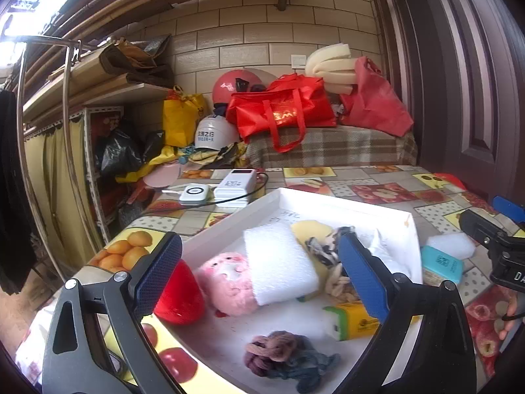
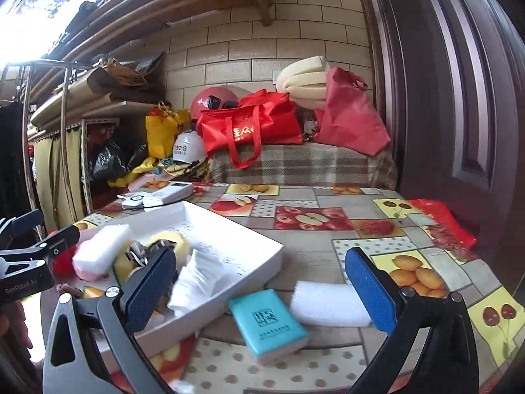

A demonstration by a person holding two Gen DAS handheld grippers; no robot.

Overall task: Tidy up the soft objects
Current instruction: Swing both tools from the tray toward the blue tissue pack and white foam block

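Left gripper: jaws spread wide, empty, hovering over the white tray.
Right gripper: jaws spread wide, empty, above the tablecloth.
Remaining items: teal tissue pack and white foam block, touching, just outside the tray's right wall.
Bearing: both lay directly ahead, between the right jaws.
Axis: foam's length ran across the jaw gap.
Nearer hand: right, by judgement.

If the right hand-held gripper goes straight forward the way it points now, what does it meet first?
Probably the teal packet lying on the table just outside the white tray, with the white foam block right beside it. The right hand-held gripper is open and both lie between its fingers; depth is unclear.
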